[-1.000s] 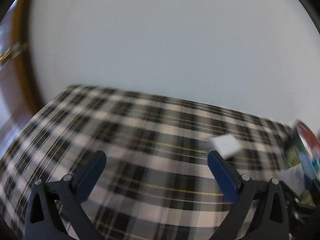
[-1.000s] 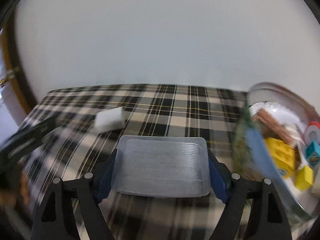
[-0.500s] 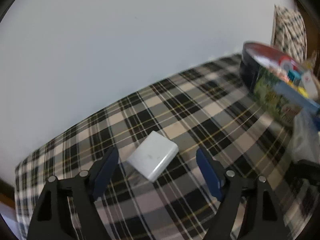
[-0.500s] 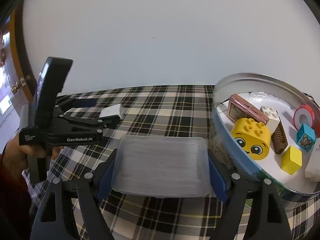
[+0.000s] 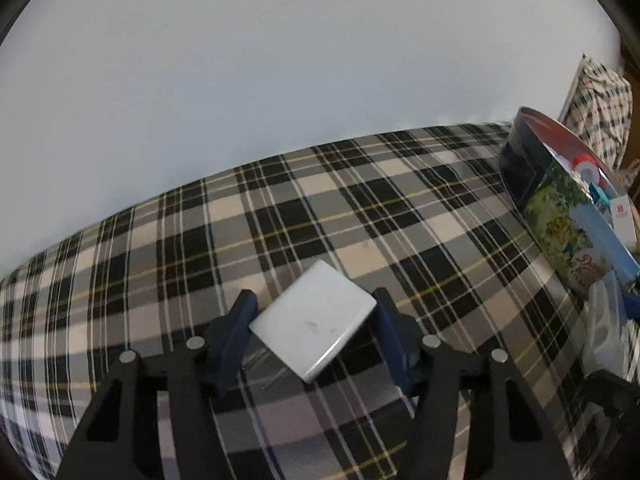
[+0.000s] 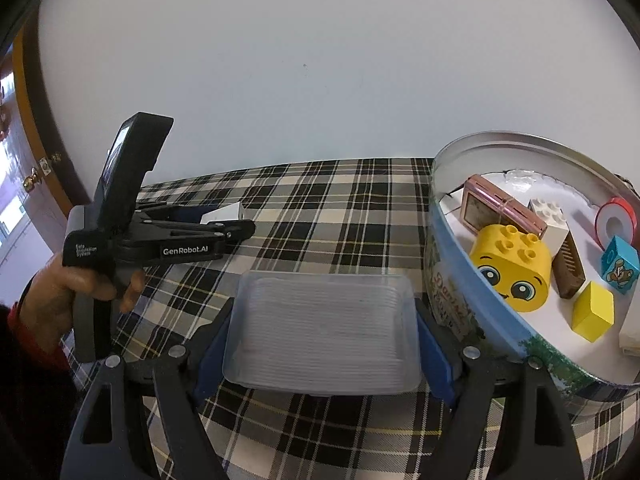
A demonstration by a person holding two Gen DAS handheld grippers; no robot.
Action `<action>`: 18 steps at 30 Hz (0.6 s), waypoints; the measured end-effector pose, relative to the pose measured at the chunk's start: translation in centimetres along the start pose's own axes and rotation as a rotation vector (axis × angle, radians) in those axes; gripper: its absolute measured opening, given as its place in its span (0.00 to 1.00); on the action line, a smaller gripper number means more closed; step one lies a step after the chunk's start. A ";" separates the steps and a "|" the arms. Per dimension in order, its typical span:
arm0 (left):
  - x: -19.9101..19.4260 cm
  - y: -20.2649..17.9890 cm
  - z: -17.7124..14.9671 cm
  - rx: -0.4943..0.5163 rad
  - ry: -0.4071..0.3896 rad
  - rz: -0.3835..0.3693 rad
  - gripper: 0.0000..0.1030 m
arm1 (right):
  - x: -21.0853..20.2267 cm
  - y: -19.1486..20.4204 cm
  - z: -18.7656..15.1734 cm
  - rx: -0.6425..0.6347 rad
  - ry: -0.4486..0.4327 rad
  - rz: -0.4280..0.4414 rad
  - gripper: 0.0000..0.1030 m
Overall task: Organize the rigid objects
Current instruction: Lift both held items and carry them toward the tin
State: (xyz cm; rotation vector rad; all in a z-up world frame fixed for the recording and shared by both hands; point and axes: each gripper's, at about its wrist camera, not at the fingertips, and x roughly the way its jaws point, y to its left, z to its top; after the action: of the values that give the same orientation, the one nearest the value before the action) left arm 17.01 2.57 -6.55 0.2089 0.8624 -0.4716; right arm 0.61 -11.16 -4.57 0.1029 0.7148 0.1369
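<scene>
left gripper fingers closing around a white block on the desk; right gripper fingers clamp a clear lid, tin at three o'clock.

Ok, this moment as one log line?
left gripper: closing around white block | right gripper: holding clear box | tin: beside

Plaid tablecloth, black, grey and cream with thin yellow lines, covering the whole work surface. Plain white wall directly behind it. Brown wooden door with brass fitting at far left. Checked fabric hanging at far right.
</scene>
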 end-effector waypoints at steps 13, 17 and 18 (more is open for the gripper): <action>-6.4 -1.8 -4.9 -0.323 -0.180 0.088 0.56 | -2.5 0.1 0.6 0.004 -0.133 0.012 0.80; -8.6 -3.1 -6.2 -0.344 -0.270 0.142 0.56 | -4.1 0.3 0.7 -0.013 -0.209 -0.006 0.80; -9.1 -3.3 -6.6 -0.362 -0.290 0.139 0.56 | -4.5 0.4 0.6 -0.019 -0.232 -0.011 0.80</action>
State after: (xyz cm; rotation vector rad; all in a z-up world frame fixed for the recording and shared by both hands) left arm 5.90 4.93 -3.69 -0.1301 0.6301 -0.2032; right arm -2.38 -11.53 -1.11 0.0946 0.4821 0.1186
